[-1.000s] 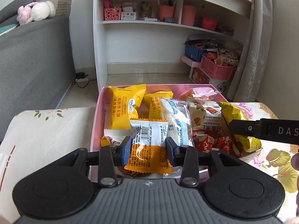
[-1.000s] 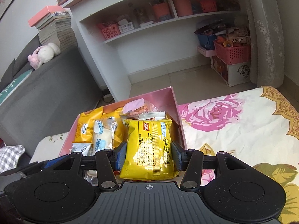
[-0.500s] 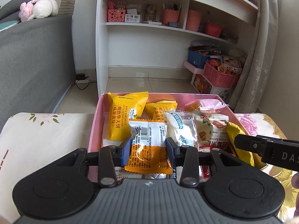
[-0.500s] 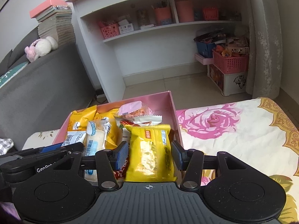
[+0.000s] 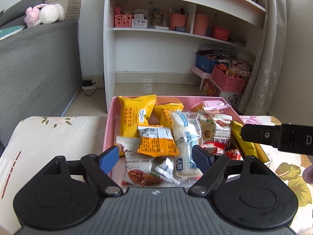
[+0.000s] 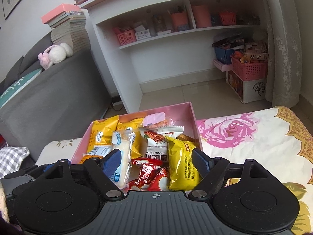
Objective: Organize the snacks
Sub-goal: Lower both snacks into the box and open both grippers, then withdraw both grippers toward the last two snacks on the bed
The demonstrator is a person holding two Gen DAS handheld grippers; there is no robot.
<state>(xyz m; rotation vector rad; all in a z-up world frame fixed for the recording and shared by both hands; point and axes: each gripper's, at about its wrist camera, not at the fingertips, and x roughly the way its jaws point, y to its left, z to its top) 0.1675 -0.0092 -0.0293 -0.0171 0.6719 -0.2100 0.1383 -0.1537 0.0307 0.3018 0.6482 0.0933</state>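
Observation:
A pink box [image 5: 109, 129] [image 6: 192, 115] on a floral cloth holds several snack packets. My left gripper [image 5: 155, 157] hangs over its near end, jaws opening. The orange and white packet [image 5: 157, 141] lies loose on the pile between them, touching neither pad. My right gripper [image 6: 156, 163] is over the box's near right part, jaws opening too. The yellow packet [image 6: 183, 165] rests in the box by the right pad [image 6: 199, 163], free of the left one. A white cake packet [image 5: 185, 137] [image 6: 122, 146] and red packets [image 6: 148, 173] lie in between. The right gripper's finger [image 5: 273, 137] crosses the left wrist view.
A grey sofa [image 5: 35, 62] with a plush toy [image 5: 45, 14] stands left. A white shelf unit [image 5: 166, 39] with pink baskets faces the box across a tiled floor. A pink basket [image 5: 228, 78] on a storage box sits beside a curtain [image 5: 270, 49]. The floral cloth [image 6: 254, 137] extends to the right.
Both grippers have spread their jaws wide. The orange and white packet dropped from the left gripper onto the pile. The yellow packet left the right gripper's grip and settled in the box.

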